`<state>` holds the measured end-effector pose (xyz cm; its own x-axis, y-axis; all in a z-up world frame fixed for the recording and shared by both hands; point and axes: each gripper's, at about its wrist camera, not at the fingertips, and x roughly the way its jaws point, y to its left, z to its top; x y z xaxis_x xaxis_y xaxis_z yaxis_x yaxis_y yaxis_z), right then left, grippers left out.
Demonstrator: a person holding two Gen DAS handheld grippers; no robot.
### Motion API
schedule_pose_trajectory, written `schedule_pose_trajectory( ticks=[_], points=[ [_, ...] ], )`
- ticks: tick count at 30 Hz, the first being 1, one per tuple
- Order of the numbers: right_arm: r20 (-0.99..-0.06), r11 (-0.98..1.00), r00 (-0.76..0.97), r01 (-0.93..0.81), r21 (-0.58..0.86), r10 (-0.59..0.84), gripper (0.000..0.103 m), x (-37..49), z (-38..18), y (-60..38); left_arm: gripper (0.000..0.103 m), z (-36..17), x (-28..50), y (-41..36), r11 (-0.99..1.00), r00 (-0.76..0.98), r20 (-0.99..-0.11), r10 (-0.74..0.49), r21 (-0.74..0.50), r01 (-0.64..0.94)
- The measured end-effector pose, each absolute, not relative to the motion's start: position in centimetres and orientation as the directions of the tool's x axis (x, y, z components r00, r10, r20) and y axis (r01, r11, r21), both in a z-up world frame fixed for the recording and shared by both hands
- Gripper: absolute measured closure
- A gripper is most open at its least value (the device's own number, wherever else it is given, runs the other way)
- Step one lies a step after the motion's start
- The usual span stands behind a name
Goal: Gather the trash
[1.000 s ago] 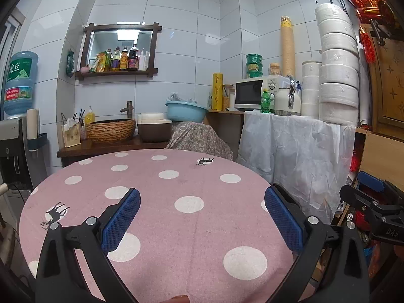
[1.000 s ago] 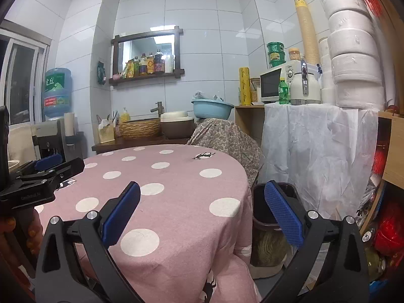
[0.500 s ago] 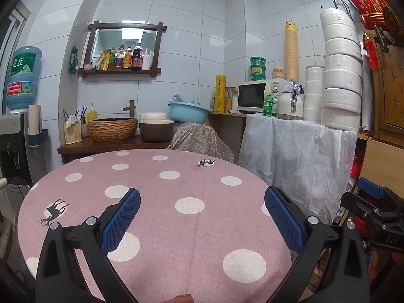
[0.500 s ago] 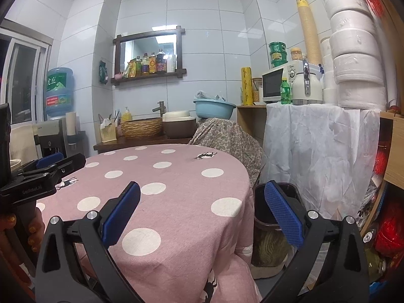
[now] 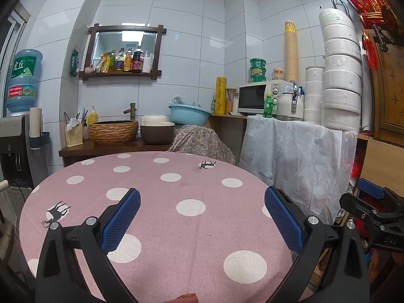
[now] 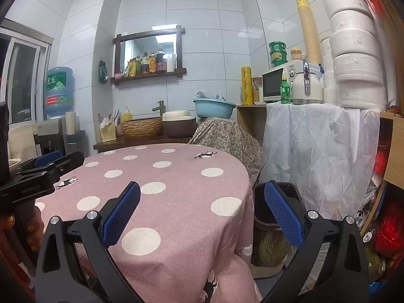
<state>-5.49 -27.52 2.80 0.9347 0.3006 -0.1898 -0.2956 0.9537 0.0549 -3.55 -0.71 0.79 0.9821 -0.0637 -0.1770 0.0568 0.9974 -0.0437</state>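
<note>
The blue water jug (image 5: 23, 80) on the dispenser carries large white characters reading "虎丘" on its green label (the red band beneath is too small to read). The right gripper (image 5: 381, 224) body shows "DAS" in pale letters; the left gripper (image 6: 30, 184) bears blurred, unreadable lettering.

Matt pink cloth (image 5: 156, 227) covers the table (glossy wall tiles (image 5: 192, 58) behind).

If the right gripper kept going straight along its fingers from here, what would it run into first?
Probably the edge of the pink polka-dot tablecloth where it drapes off the round table; the open right gripper points at that rim. The dark trash bin sits just to the right, so a slight drift could meet it instead. Depth is unclear.
</note>
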Motion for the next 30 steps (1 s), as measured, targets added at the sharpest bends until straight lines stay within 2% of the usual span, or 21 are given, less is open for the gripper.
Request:
schedule_pose_trajectory(
  ticks=[30],
  points=[
    [-0.198, 0.955, 0.935, -0.289, 0.059, 0.295, 0.006, -5.5, 2.46, -27.03, 0.005, 0.67, -3.74, -1.6, 0.997, 0.981, -0.18, -0.071, -0.016, 0.069]
  ],
)
